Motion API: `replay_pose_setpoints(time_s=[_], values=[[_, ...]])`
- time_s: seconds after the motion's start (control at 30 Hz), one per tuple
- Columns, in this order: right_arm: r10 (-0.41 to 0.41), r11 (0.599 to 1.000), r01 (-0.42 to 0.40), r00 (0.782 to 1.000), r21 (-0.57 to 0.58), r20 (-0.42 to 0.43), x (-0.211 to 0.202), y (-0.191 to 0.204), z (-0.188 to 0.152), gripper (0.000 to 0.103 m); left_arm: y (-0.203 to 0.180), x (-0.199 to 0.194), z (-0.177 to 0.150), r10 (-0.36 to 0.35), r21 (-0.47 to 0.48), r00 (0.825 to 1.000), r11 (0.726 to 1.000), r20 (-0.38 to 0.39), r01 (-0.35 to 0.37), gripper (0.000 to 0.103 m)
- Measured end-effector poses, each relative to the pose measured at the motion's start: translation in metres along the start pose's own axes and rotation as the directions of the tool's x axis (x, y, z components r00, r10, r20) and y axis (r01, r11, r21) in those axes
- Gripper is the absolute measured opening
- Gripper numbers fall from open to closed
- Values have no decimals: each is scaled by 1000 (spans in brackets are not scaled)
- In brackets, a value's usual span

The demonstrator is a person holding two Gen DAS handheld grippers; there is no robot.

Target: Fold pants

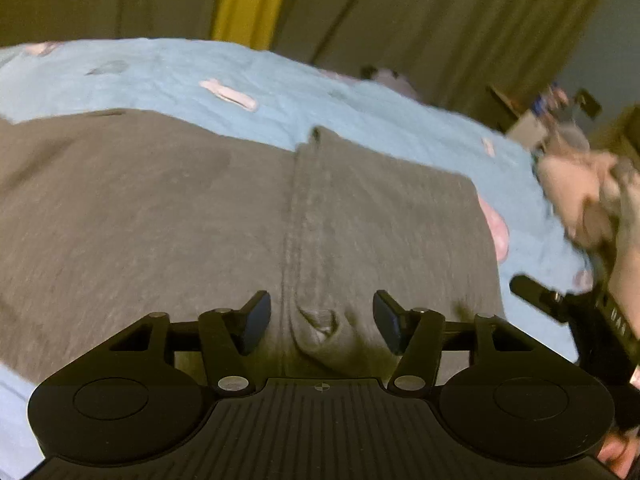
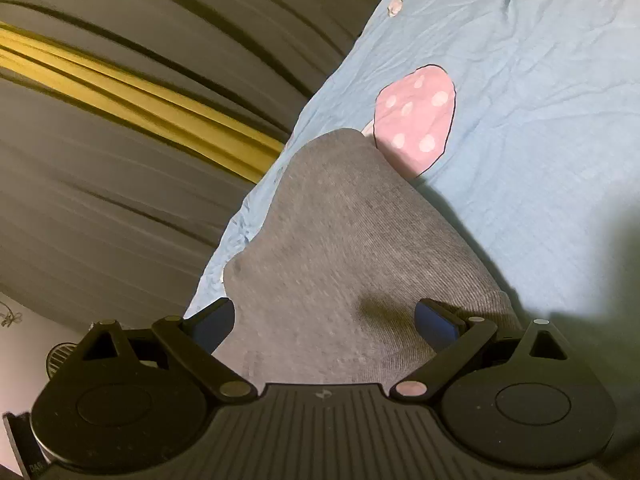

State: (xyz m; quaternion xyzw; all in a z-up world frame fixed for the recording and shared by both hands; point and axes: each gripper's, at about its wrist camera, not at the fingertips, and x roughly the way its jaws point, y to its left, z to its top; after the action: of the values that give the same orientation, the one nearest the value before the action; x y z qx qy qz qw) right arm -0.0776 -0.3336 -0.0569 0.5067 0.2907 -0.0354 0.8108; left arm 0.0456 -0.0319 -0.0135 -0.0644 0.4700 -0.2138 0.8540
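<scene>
Black ribbed housing of the left hand-held gripper (image 1: 321, 318) fills the foreground of the left wrist view, its blue-padded fingers (image 1: 256, 322) held apart over a small puckered fold in the grey pants (image 1: 200, 208), nothing clamped between them. Spread flat across a light blue bed sheet (image 1: 168, 76), the pants are seen with a stitched seam running up the middle toward the far edge, where one corner of the cloth is lifted into a small peak. Pink shapes are printed on the sheet, and olive curtains (image 1: 420, 20) with a yellow strip are seen behind the bed. At the right edge of that view, the right hand-held gripper (image 1: 536, 292) is glimpsed as a black bar beside a blurred hand (image 1: 580, 200). In the right wrist view, the right hand-held gripper (image 2: 324, 322) is shown with its jaws wide open, one blue pad on each side of a raised, rounded hump of the grey pants (image 2: 340, 240); whether the pads touch the cloth cannot be told. A pink spotted mushroom print (image 2: 416, 120) is partly covered by the far end of the hump on the blue sheet (image 2: 540, 120). Much of both views is softened by blur.
</scene>
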Motion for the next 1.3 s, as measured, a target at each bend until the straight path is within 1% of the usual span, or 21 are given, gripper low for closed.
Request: replay_pose_setpoints(time_s=[0.03,0.07,0.13,0.2,0.23,0.3,0.43,0.53,0.6,0.67,0.73,0.8,0.87,0.9,0.97,1.03,1.1,1.13,1.17,1.2,1.3], values=[[-2,1000,2,1000,-5,0,0,0,0,97,-1,3,-1,6,10,1000,1000,-20,-6,48],[-5,1000,5,1000,-9,0,0,1,-1,97,-3,6,-1,5,15,999,1000,-44,-5,32],[-10,1000,10,1000,-20,1,-1,2,-1,97,-3,8,-4,-9,19,998,1000,-57,10,30],[-19,999,19,1000,-34,0,0,4,-2,97,-5,11,-6,8,37,998,999,-65,-6,27],[-24,999,24,1000,-41,-2,1,4,-2,97,-6,13,-7,14,46,997,999,-72,-10,22],[-32,998,32,999,-56,-3,2,6,-3,97,-6,15,-8,16,62,997,998,-81,-11,6],[-39,996,40,999,-74,7,-1,9,-4,97,-3,5,-15,24,68,998,998,-56,-20,5],[-39,997,39,999,-71,2,1,8,-4,97,9,4,-27,4,18,997,1000,-80,-3,5],[-38,997,38,999,-69,-6,2,7,-3,97,11,9,-35,19,40,996,999,-87,-15,5],[-42,996,42,999,-74,-6,2,7,-3,97,6,6,-33,25,72,998,997,-66,-20,8],[-41,997,41,999,-72,-5,2,7,-2,97,6,2,-24,26,55,998,998,-49,-23,19],[-37,997,37,999,-62,-5,2,5,-1,97,11,-4,-9,33,15,999,999,15,-33,57],[-35,998,34,999,-55,-7,3,4,-1,97,14,-5,6,24,-9,998,1000,55,-23,66],[-34,998,34,999,-58,-9,3,4,0,97,15,0,16,-3,-9,999,1000,51,3,66],[-38,997,37,999,-71,-11,4,5,0,98,18,15,29,-17,-23,1000,1000,15,17,66],[-43,995,42,999,-85,-13,6,7,-1,98,21,35,38,-28,-44,999,999,-38,26,60],[-47,995,45,999,-92,-12,6,8,-2,98,25,58,41,-20,-72,994,997,-109,13,38],[-47,995,46,999,-93,-11,6,8,-2,98,28,63,38,-33,-90,990,996,-135,21,35],[-47,995,46,999,-93,-11,6,8,-2,98,33,68,37,-71,-123,987,991,-147,53,35],[-47,995,46,999,-93,-12,7,8,-2,98,37,70,35,-106,-150,984,985,-143,84,35],[-49,994,47,999,-104,-13,9,9,-2,99,47,76,35,-149,-195,979,974,-143,120,36]])
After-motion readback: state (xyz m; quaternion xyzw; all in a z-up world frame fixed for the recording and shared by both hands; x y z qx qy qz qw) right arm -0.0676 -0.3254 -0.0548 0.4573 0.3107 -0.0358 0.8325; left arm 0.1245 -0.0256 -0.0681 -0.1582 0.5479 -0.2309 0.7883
